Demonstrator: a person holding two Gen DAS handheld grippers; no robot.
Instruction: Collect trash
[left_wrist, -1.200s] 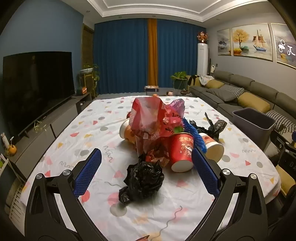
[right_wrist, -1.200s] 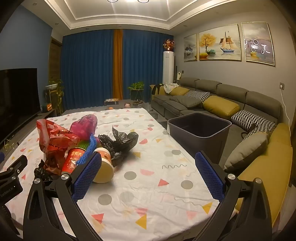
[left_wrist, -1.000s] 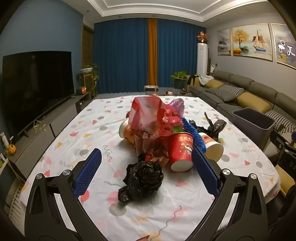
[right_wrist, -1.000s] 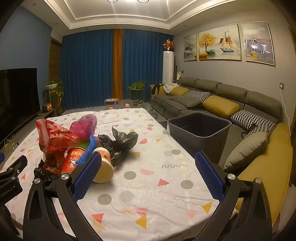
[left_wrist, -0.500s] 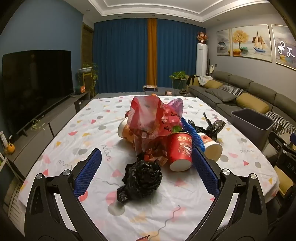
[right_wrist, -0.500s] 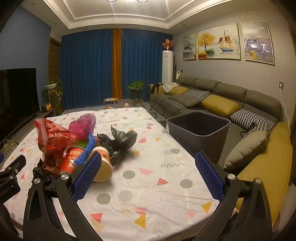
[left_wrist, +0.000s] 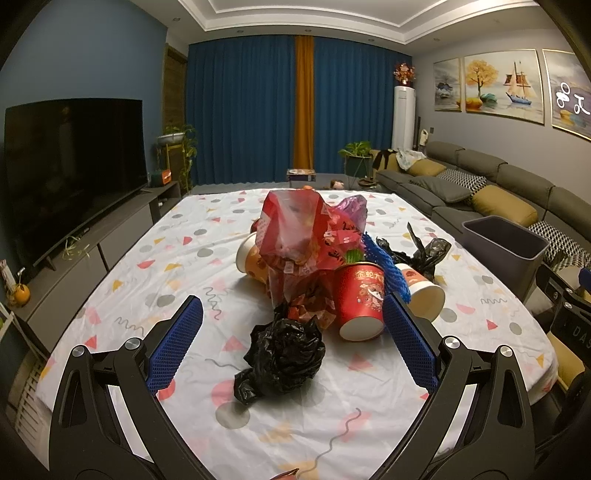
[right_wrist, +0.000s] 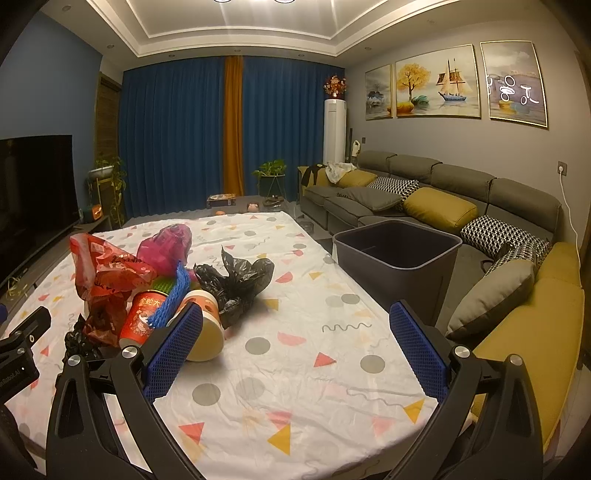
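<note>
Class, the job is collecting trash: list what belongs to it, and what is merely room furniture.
Job: black bag, red cup, red wrapper, blue netting, grey bin.
Not the job: sofa, television, paintings.

The red plastic bag (left_wrist: 295, 236) hides most of the orange cup (left_wrist: 253, 260).

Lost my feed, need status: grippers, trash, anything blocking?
Left gripper and right gripper open, empty. Trash pile untouched on table; bin beside it, looks empty. Nothing blocking.
</note>
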